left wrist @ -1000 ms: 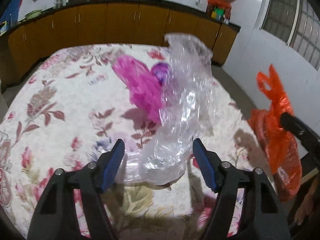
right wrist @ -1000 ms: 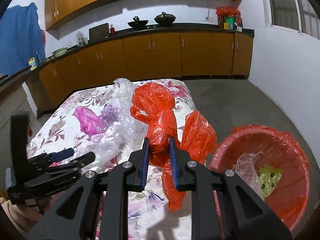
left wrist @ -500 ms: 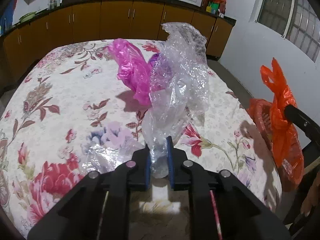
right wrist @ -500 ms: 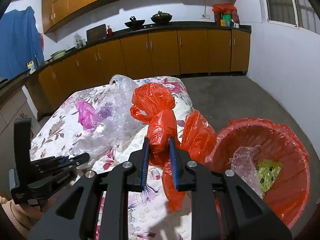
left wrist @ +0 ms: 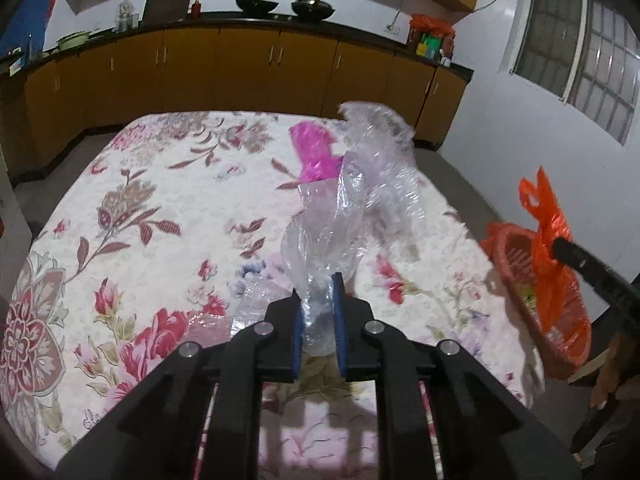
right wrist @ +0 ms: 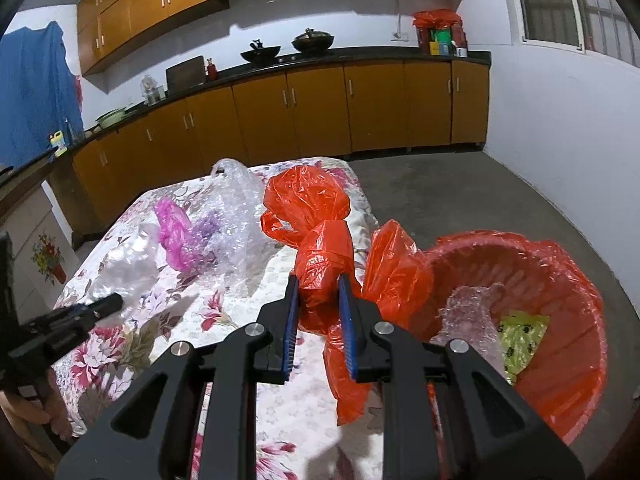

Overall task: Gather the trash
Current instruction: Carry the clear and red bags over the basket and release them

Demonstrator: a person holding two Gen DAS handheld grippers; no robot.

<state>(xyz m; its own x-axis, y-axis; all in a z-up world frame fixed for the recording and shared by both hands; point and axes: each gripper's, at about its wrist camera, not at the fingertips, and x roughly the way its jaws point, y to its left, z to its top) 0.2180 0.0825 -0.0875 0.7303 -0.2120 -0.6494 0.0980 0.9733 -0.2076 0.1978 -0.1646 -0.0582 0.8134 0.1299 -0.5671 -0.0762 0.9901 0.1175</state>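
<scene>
- Pinching a bunched neck of clear plastic wrap (left wrist: 352, 216), the left gripper (left wrist: 317, 312) has its blue pads pressed in on the film from both sides, above the near half of the table.
- Rising from that grip, the wrap spreads up and to the right in a crinkled, see-through sheet over the floral tablecloth (left wrist: 152, 216).
- A pink plastic bag (left wrist: 314, 152) sits just behind the wrap, partly hidden by it.
- A second, flatter piece of clear film (left wrist: 224, 316) lies on the cloth just left of the left gripper.
- The right gripper (right wrist: 318, 312) is clamped on a twisted orange plastic bag (right wrist: 320, 232), whose puffed top stands above the pads while a loose tail hangs below them.
- An orange-lined basket (right wrist: 560, 272) stands on the floor beside the table's right edge, just right of the held bag.
- Inside the basket lie a crumpled clear film piece (right wrist: 472, 312) and a yellow-green wrapper (right wrist: 520, 336).
- Brown kitchen cabinets (right wrist: 320, 112) run along the far wall, with two dark woks (right wrist: 288, 48) on the counter.
</scene>
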